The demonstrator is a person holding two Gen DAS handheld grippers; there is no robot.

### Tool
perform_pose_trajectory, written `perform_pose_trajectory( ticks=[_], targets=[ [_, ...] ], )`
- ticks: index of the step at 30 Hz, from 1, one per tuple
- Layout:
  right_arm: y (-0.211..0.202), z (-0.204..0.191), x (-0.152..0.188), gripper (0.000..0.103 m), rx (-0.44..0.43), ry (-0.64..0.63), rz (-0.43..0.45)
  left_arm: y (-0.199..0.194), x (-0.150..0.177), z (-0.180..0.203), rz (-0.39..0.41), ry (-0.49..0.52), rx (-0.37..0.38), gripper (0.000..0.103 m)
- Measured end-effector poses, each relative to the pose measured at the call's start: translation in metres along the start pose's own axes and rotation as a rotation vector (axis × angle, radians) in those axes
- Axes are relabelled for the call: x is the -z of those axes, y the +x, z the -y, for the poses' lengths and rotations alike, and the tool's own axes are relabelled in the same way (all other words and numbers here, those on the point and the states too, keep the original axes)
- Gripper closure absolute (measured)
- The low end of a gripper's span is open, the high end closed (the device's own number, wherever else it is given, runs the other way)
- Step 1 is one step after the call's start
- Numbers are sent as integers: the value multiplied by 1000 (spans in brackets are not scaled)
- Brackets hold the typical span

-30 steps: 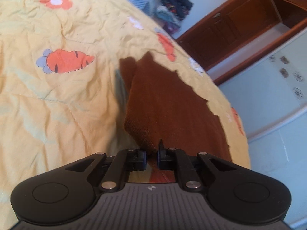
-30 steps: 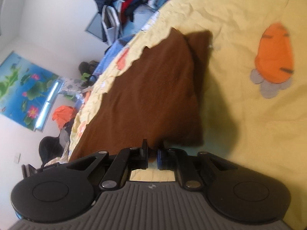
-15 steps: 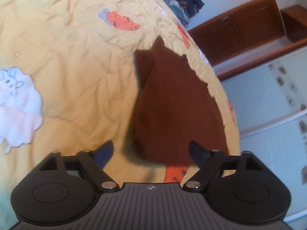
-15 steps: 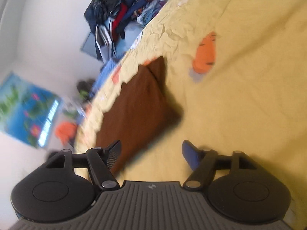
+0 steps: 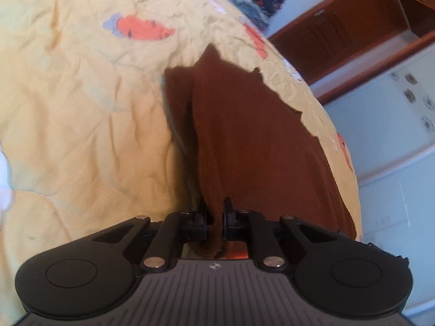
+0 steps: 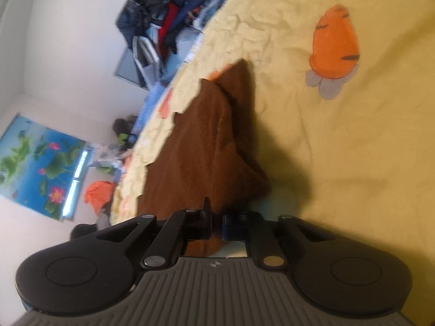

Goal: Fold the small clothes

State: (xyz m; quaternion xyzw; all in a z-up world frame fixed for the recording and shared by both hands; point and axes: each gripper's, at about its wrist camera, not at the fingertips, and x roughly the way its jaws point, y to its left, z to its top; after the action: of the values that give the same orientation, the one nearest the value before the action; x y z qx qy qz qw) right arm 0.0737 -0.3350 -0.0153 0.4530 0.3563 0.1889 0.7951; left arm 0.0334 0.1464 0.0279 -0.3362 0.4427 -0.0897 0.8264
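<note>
A brown cloth [image 5: 244, 135] lies folded on the yellow bedspread [image 5: 81, 125], near the bed's edge. In the left wrist view its near corner is bunched up between the pads of my left gripper [image 5: 214, 214], which is shut on it. The right wrist view shows the same brown cloth [image 6: 201, 146] lifted into a ridge, with my right gripper [image 6: 216, 217] shut on its near edge. Fabric pokes out behind both pairs of pads. A darker lower layer of the cloth shows along one side in each view.
The bedspread [image 6: 353, 163] carries orange carrot prints [image 6: 333, 54]. A pile of clothes [image 6: 168, 27] sits past the far end of the bed. A wooden cabinet [image 5: 339, 27] and a pale floor lie beyond the bed's edge. A lotus poster [image 6: 40, 165] hangs on the wall.
Both grippers held the cloth, opened wide half a second ago with the cloth lying flat, and have now closed on its near edge again, bunching it up.
</note>
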Motion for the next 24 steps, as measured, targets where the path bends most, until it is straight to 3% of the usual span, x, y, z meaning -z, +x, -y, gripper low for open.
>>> perform_pose_trajectory(
  ticks=[3, 6, 8, 10, 11, 12, 13, 14, 16, 17, 21, 24],
  targets=[
    [-33, -4, 20, 90, -39, -21, -23, -27, 11, -4, -17, 64, -9, 94],
    [-58, 6, 51, 90, 9, -22, -71, -34, 21, -20, -39, 122, -68, 90],
    [-63, 9, 69, 84, 73, -40, -113, -41, 16, -31, -39, 132, -91, 80],
    [-71, 7, 69, 72, 110, -44, -111, -56, -5, -35, -2, 129, -105, 56],
    [-76, 2, 61, 54, 120, -54, -95, -65, -18, -34, 56, 130, -122, 48],
    [-82, -7, 50, 44, 126, -91, -39, -75, -32, -28, 136, 145, -146, 31],
    [-86, -19, 37, 42, 128, -150, 23, -81, -44, -20, 215, 178, -160, 23],
    [-84, -32, 21, 42, 132, -214, 62, -81, -56, -10, 274, 219, -168, 23],
    [-63, -53, -12, 42, 148, -306, 67, -61, -78, 8, 327, 256, -205, 23],
    [-46, -62, -27, 42, 149, -343, 55, -45, -86, 14, 316, 272, -211, 23],
    [40, -81, -68, 43, 252, -450, -15, 52, -103, 38, 171, 349, -276, 24],
    [95, -78, -84, 46, 344, -474, -91, 102, -101, 53, 114, 444, -335, 24]
  ],
)
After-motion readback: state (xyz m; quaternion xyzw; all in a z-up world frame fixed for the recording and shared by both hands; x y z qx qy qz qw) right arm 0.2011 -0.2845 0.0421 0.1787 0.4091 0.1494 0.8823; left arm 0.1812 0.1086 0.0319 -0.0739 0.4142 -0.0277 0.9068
